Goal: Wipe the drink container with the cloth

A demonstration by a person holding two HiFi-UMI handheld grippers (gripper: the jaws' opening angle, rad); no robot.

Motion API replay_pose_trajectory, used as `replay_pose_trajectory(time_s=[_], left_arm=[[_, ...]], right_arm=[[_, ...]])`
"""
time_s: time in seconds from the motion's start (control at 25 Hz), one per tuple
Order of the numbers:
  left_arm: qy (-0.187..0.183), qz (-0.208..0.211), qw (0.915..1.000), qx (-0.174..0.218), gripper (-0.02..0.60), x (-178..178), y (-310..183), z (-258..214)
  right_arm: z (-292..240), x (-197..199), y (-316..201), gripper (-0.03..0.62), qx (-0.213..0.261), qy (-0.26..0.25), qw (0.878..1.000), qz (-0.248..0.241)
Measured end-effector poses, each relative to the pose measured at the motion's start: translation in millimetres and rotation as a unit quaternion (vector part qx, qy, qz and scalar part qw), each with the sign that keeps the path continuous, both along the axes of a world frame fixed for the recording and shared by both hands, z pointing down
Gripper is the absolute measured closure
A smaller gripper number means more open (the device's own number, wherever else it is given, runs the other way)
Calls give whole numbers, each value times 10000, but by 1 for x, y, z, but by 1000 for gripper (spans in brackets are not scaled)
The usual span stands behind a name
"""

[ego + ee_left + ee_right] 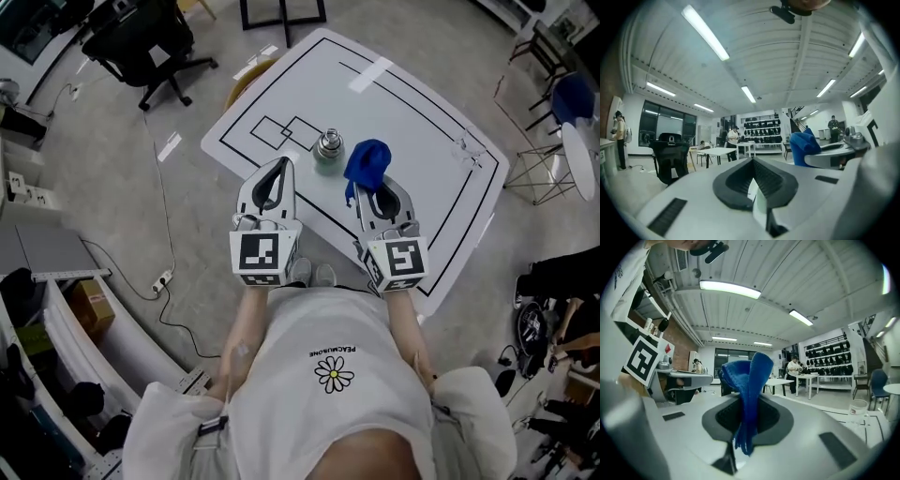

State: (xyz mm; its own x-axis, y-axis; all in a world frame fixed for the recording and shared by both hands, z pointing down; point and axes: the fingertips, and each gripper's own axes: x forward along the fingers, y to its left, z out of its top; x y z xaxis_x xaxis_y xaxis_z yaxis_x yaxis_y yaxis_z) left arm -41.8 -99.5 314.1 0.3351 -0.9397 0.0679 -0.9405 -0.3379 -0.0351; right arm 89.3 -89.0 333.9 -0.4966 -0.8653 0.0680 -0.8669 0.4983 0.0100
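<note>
Ngl w/ the left gripper pressed shut on nothing and only the right gripper pinching the blue cloth, the drink container stood unheld toward the table's near edge, so imo a sideways wipe could've knocked it over.

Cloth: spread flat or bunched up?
Bunched. The blue cloth is crumpled into a wad and pinched between the fingers of the right gripper.
</note>
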Motion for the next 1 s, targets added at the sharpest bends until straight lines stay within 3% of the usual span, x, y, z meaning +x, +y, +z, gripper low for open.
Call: replay_pose_trajectory(time_s=[0.2,0.48,1.0], left_arm=[[217,-284,9994,27,584,-15,9,1],[95,-563,9984,-57,584,-25,11,3],[82,-646,9977,-170,584,-24,4,5]], right_arm=[[2,6,6,551,-18,-77,9999,81],[1,-3,6,551,53,-19,9999,-90],[7,3,-1,551,-100,17,9999,-22]])
